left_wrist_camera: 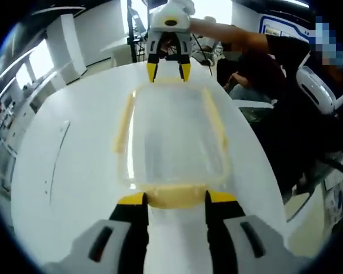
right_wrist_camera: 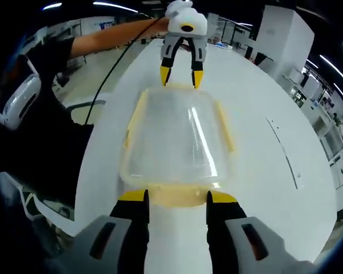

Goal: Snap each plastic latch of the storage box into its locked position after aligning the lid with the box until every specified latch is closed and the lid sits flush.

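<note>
In the left gripper view, my left hand-held gripper (left_wrist_camera: 175, 199) rises from the near edge with its yellow-tipped jaws apart, one on either side of the near end latch (left_wrist_camera: 174, 197) of the storage box (left_wrist_camera: 171, 137). The pale yellow latch lies between the jaw tips; I cannot tell whether they touch it. The clear box sits in the middle of the white worktop (left_wrist_camera: 63, 171), lid (left_wrist_camera: 172, 134) on top, with pale yellow latches along its long left and right sides. At the far end, my right hand-held gripper (left_wrist_camera: 168, 72) points down at the far edge of the box, jaws apart.

In the right gripper view, my right hand-held gripper (right_wrist_camera: 178, 197) has its jaws apart around the near end latch (right_wrist_camera: 177, 195) of the storage box (right_wrist_camera: 177, 137). The clear lid (right_wrist_camera: 180, 134) covers the box. At the far end the left hand-held gripper (right_wrist_camera: 181, 77) hangs with its jaws spread over the far edge. A person's arm (right_wrist_camera: 111, 34) reaches to it from the left.
</note>
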A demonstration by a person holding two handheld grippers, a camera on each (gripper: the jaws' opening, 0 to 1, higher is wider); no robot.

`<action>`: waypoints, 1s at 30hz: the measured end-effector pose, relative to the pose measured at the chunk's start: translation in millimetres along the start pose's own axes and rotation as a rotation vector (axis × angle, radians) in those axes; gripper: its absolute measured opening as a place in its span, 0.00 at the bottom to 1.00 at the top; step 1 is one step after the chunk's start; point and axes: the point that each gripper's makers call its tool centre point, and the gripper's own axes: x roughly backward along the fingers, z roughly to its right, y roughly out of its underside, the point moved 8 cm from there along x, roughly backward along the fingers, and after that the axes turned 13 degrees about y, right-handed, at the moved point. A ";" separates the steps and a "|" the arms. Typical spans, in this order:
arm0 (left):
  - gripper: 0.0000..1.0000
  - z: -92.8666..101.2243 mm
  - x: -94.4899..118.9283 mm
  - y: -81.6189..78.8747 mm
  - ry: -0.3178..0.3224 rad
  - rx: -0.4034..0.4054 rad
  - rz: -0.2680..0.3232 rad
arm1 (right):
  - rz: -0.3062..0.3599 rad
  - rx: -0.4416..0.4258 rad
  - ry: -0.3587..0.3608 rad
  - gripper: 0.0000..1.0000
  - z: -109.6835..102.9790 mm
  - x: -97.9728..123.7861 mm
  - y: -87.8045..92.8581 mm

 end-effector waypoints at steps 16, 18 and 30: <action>0.37 18.6 6.5 17.9 -0.031 0.059 0.004 | 0.000 0.075 -0.048 0.37 3.5 -21.3 -14.4; 0.37 19.9 5.4 19.2 -0.036 0.058 0.003 | -0.002 0.082 -0.051 0.37 4.3 -22.6 -14.1; 0.37 18.7 -0.2 20.7 -0.033 0.062 -0.014 | -0.005 0.092 -0.052 0.37 4.4 -25.8 -9.3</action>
